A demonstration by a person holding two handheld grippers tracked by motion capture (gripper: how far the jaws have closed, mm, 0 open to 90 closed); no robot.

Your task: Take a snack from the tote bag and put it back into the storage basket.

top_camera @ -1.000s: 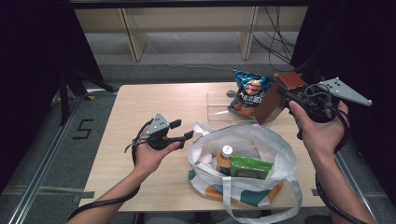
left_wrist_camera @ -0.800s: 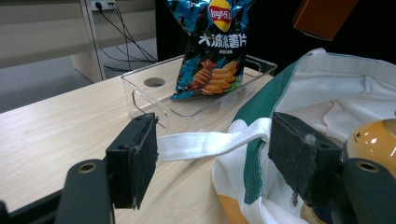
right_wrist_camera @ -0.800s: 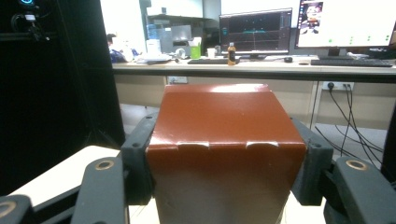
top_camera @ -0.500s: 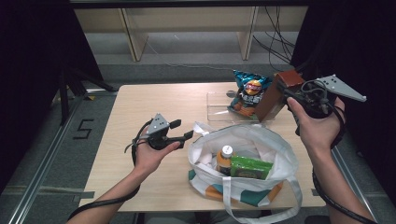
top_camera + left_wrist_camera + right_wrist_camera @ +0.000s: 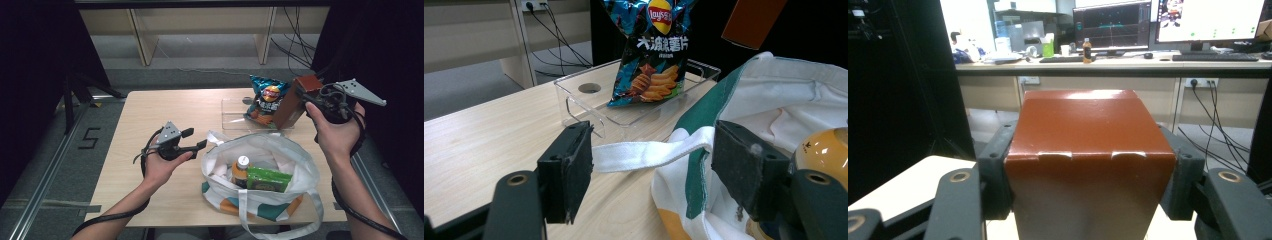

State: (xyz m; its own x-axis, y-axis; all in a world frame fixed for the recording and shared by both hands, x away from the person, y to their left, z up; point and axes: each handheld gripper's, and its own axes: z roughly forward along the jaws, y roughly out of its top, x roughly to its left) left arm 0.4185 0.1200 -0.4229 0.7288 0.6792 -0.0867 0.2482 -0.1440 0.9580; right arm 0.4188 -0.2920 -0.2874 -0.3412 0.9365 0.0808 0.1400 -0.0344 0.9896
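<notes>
My right gripper (image 5: 304, 98) is shut on a brown carton (image 5: 294, 102), held tilted in the air by the right end of a clear tray (image 5: 234, 118). In the right gripper view both jaws press the brown carton (image 5: 1088, 150) on its sides. My left gripper (image 5: 196, 139) stands open just left of a white tote bag (image 5: 280, 150). In the left gripper view the bag's white strap (image 5: 649, 152) runs across the gap between the pads (image 5: 574, 165) without being pressed. A blue crisps bag (image 5: 267, 99) stands in the tray.
Inside the tote are a bottle with a white cap (image 5: 241, 167) and a green packet (image 5: 268, 179). The wooden table (image 5: 165, 110) has bare room at the left and back. Shelving legs and cables lie beyond the far edge.
My right gripper has shifted slightly to the left with the brown carton in it. The left gripper and the bag have stayed put.
</notes>
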